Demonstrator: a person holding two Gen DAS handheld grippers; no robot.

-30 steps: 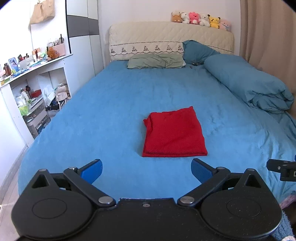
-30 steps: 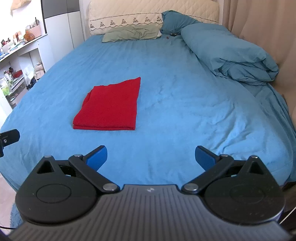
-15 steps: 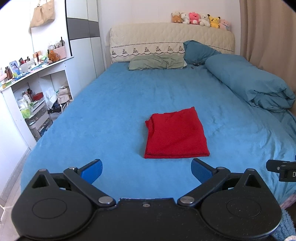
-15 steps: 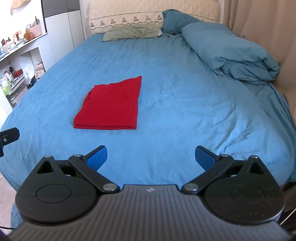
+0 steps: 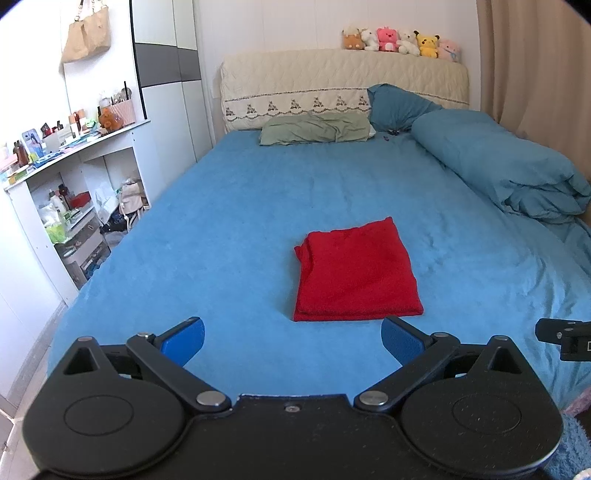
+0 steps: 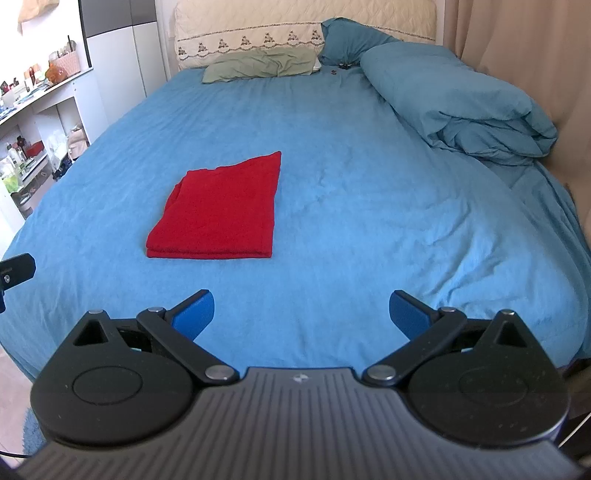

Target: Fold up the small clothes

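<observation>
Above bed [image 5: 236, 229], hand-held grippers (both agape)

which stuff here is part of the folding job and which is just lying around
Job: red folded garment, left gripper, right gripper, both open and empty.

Lying about: green pillow, rolled blue duvet, plush toys, hanging bag, shelf clutter.
</observation>
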